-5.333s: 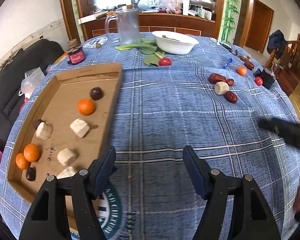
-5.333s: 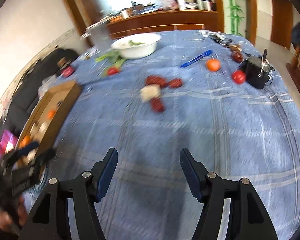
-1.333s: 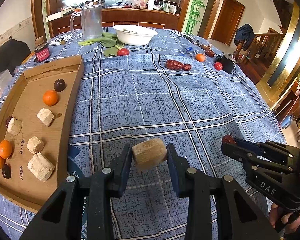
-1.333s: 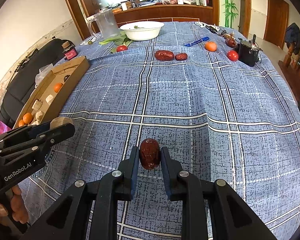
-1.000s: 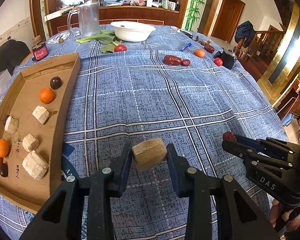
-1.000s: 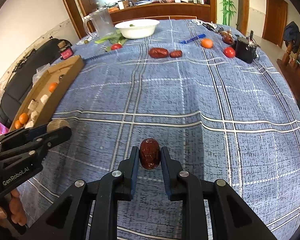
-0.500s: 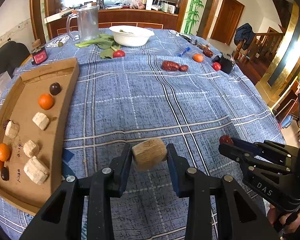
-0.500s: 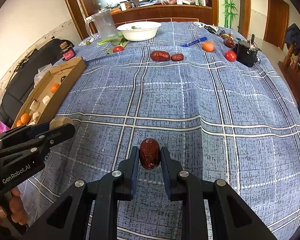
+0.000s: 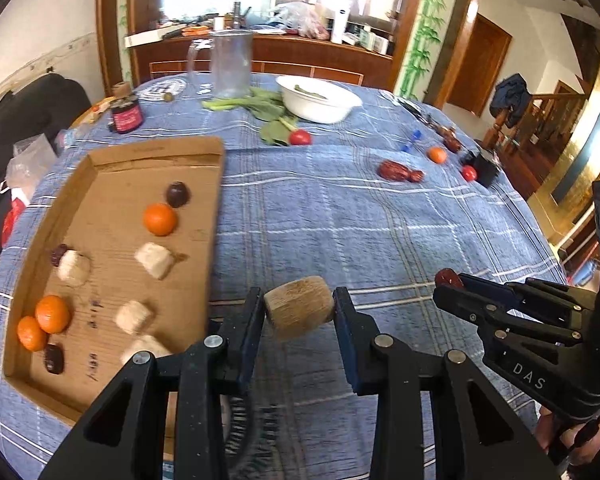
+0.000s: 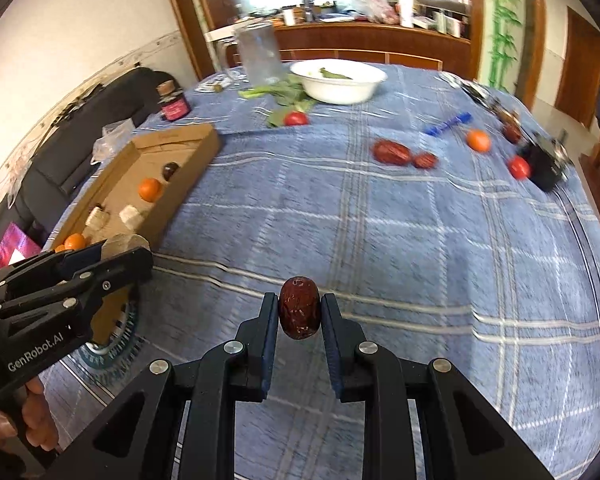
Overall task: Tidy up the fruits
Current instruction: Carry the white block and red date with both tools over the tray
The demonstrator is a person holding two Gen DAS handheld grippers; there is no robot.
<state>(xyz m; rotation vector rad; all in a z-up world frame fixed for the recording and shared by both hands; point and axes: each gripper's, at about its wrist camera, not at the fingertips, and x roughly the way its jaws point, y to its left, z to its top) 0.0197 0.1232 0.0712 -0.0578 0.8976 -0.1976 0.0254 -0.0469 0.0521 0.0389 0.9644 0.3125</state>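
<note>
My left gripper (image 9: 299, 312) is shut on a pale brown cut chunk (image 9: 299, 311), held above the blue checked cloth just right of the cardboard tray (image 9: 112, 168). The tray holds several pale chunks, oranges (image 9: 160, 219) and dark dates. My right gripper (image 10: 299, 308) is shut on a dark red date (image 10: 299, 306) over the cloth's near middle; it shows in the left wrist view as the right gripper (image 9: 446, 280) at the right. In the right wrist view the left gripper (image 10: 120, 250) sits by the tray's (image 10: 188, 136) near end. Two red dates (image 10: 392, 153) lie far on the cloth.
At the back stand a white bowl (image 9: 320, 98), a clear jug (image 9: 230, 62), green leaves (image 9: 260, 106), a small red fruit (image 9: 300, 137) and a dark jar (image 9: 126, 114). An orange (image 10: 478, 140), a red fruit (image 10: 518, 167), a blue pen (image 10: 448, 123) and a black object (image 10: 546, 164) lie far right.
Both grippers have shifted left toward the cardboard tray and risen a little, each keeping its hold. The tray now looms larger and closer in both views.
</note>
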